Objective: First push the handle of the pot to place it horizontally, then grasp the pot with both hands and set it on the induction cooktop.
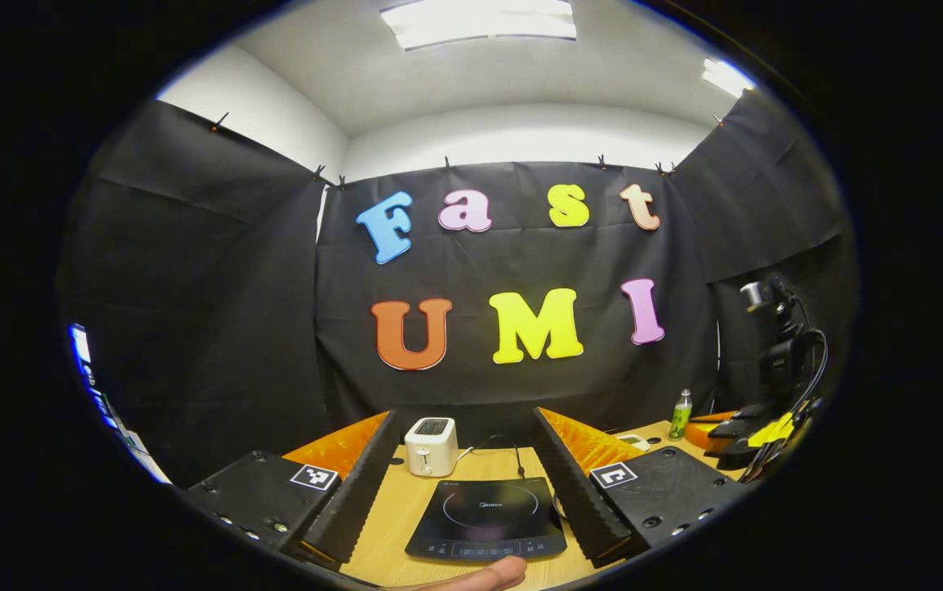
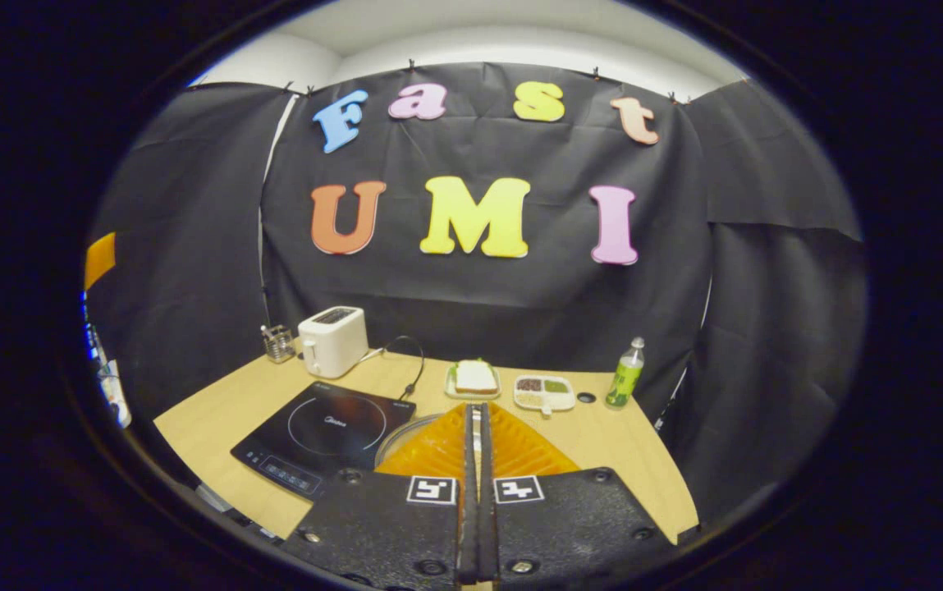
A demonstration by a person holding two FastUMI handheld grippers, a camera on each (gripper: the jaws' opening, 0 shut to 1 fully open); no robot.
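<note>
While nothing is gripped yet, left gripper (image 1: 465, 414): seen in its own view, jaws wide apart and empty.
Cooktop (image 1: 486, 519): straight ahead, between the two fingers, its top bare.
Toaster (image 1: 431, 446): beyond the cooktop, near the left finger's tip.
Pale tip (image 1: 483, 577): at the very bottom, under the jaws; finger or pot handle, I cannot tell.
Risk: the pot is not found here, so a blind reach could knock the toaster or drag its cord (image 1: 512, 451).
Room: open table (image 1: 389, 517) left of the cooktop; the right gripper (image 1: 758, 435) is well off to the right, beside a bottle (image 1: 680, 414).

Right gripper (image 2: 475, 408): in its own view, fingers pressed together, nothing between them.
Pot (image 2: 395, 437): probably the curved rim just left of the fingers, mostly hidden; handle unseen.
Cooktop (image 2: 319, 435): left of the jaws, touching or just beside that rim.
Risk: a push on an unseen handle could slide the whole pot toward the plate (image 2: 473, 379) or tray (image 2: 544, 392) ahead.
Edges: table (image 2: 635, 460) ends close on the right; more room lies ahead.
</note>
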